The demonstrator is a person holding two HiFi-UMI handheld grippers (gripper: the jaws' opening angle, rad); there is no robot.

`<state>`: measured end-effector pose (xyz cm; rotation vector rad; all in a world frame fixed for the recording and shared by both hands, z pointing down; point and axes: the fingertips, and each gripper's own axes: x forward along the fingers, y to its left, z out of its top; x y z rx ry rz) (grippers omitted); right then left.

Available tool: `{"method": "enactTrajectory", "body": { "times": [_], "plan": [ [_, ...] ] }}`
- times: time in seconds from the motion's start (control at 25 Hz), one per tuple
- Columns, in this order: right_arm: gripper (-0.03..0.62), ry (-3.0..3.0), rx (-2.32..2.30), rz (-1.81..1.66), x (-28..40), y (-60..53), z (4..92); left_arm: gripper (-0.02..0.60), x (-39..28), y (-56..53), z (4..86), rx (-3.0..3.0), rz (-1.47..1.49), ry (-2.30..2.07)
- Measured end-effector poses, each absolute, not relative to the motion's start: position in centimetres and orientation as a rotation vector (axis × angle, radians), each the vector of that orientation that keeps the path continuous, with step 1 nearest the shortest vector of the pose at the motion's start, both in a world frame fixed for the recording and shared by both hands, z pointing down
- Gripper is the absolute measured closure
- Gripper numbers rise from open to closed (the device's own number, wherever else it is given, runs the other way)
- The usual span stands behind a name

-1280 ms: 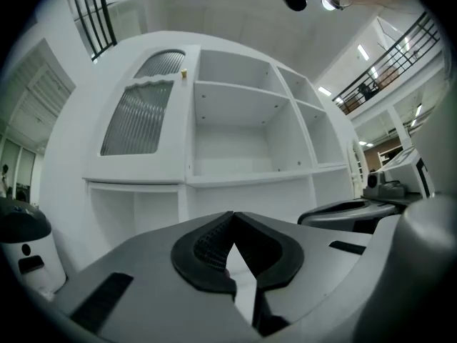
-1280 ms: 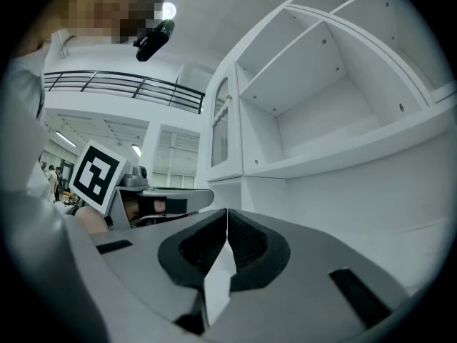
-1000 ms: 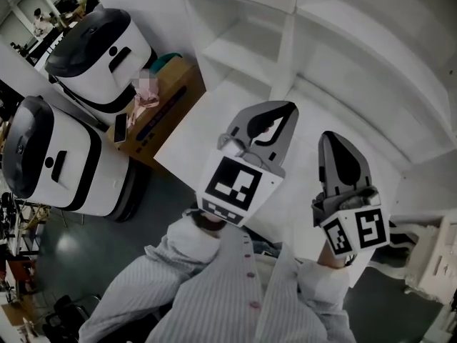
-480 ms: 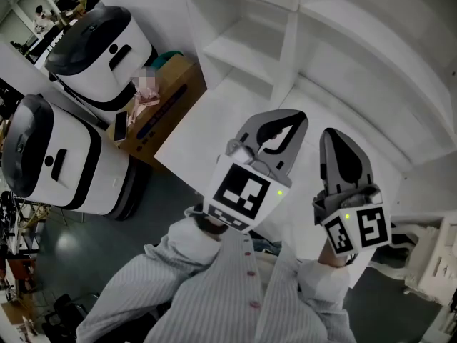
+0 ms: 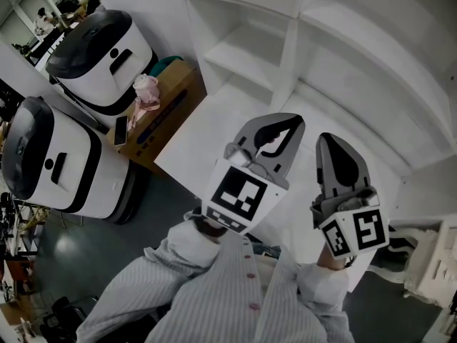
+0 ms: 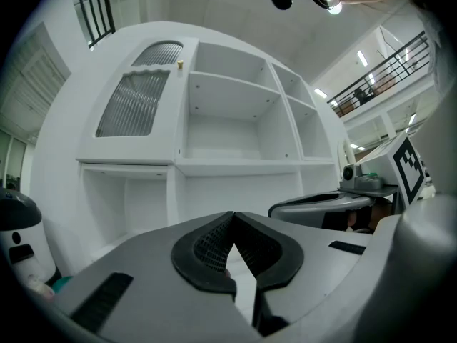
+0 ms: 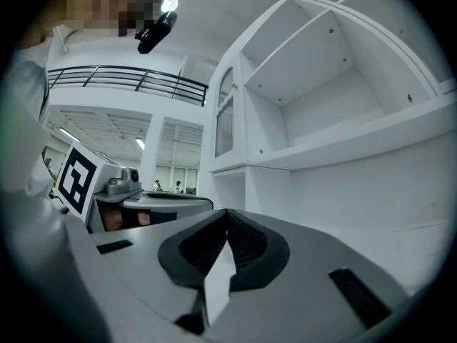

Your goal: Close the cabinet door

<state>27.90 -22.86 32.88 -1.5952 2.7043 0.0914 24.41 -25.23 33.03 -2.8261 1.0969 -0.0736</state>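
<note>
A white cabinet (image 5: pixel 285 56) with open shelves stands in front of me. Its upper left compartment has a door with an arched ribbed-glass pane (image 6: pixel 133 103), which looks flush with the cabinet front. The same door (image 7: pixel 224 123) shows at the far end in the right gripper view. My left gripper (image 5: pixel 297 120) is held level before the lower shelves, shut, with nothing between its jaws (image 6: pixel 232 217). Beside it, my right gripper (image 5: pixel 330 138) also points at the cabinet, shut and empty (image 7: pixel 227 214). Neither touches the cabinet.
Two white-and-black rounded machines (image 5: pixel 96 48) (image 5: pixel 50 156) stand on the floor at the left. Next to them is a brown box (image 5: pixel 168 102) with a pink object (image 5: pixel 146 91) and a phone (image 5: pixel 120 129) on top. Striped sleeves (image 5: pixel 214 291) fill the bottom of the head view.
Both grippers keep their place and stay shut. Small green lights that showed on the marker cubes half a second ago are off now.
</note>
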Motion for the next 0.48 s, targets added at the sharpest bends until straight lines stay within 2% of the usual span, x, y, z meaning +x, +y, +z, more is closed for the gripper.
{"method": "enactTrajectory", "body": {
  "times": [0.48],
  "plan": [
    [0.582,2.699,-1.616,0.089,28.47,-22.80,32.99,0.572,24.39,-25.38,33.51,-2.826,-0.091,1.109]
  ]
}}
